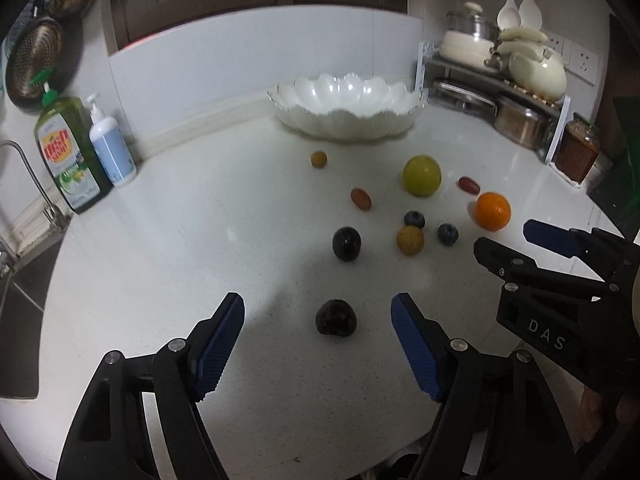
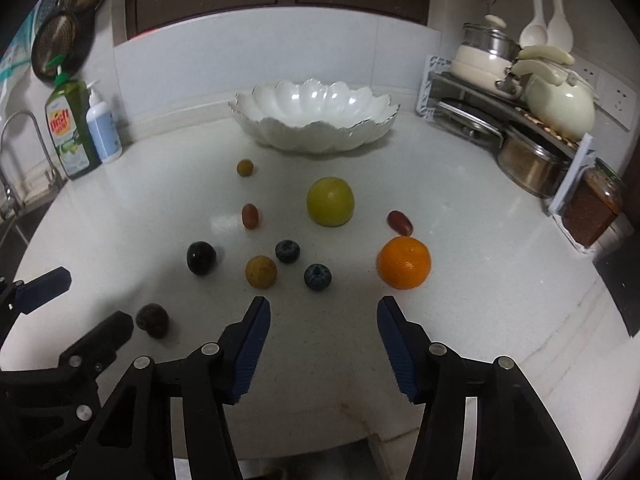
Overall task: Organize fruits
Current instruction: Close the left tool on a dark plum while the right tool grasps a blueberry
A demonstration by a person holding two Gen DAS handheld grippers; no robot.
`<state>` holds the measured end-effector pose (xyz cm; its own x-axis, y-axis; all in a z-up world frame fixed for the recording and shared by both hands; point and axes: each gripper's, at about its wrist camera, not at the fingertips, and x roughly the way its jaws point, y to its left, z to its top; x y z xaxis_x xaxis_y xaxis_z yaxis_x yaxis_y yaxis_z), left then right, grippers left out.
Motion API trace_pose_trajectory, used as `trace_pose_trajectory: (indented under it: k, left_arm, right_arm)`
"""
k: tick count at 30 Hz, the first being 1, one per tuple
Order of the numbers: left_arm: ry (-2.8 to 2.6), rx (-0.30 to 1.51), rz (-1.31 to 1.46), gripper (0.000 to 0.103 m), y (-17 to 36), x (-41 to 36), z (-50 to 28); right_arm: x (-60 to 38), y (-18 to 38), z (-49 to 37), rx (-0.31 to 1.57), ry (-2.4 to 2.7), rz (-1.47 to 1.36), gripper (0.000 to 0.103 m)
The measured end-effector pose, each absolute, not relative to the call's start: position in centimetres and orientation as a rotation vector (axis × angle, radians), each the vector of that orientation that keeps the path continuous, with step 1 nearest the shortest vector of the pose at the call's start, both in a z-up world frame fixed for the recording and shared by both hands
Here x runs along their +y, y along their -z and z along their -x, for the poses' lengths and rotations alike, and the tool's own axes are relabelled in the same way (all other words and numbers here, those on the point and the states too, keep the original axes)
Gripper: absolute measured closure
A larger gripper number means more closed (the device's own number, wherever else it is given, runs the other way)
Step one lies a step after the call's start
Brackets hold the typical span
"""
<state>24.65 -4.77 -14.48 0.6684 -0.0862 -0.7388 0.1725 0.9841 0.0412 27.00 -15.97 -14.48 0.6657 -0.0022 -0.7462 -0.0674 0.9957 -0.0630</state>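
A white scalloped bowl [image 1: 344, 108] stands at the back of the counter with nothing in it. Fruits lie scattered in front of it: an orange [image 2: 404, 263], a yellow-green round fruit [image 2: 330, 201], a dark plum [image 1: 346, 243], two blueberries [image 2: 287, 251], small yellow-brown fruits and two red grapes [image 1: 361, 199]. My left gripper [image 1: 318, 302] is open, and a dark wrinkled fruit [image 1: 335, 317] lies on the counter between its fingertips, untouched. My right gripper [image 2: 323, 304] is open with nothing between its fingers. The orange sits just beyond its right fingertip.
A green dish-soap bottle [image 1: 68, 156] and a white pump bottle [image 1: 110, 144] stand at the left by the sink tap [image 2: 16, 148]. A rack with pots and a kettle [image 2: 560, 108] and a jar [image 2: 592, 208] fill the right corner. The counter edge runs close below the grippers.
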Motion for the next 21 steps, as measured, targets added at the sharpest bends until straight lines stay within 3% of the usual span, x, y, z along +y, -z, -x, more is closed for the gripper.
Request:
trace_pose_trajectory:
  k: [21]
  left_arm:
    - [0.041, 0.933, -0.02, 0.045, 18.5, -5.7, -27.1]
  right_arm:
    - [-17.1, 18.0, -32.4, 0.908, -0.134, 0.085, 0.051]
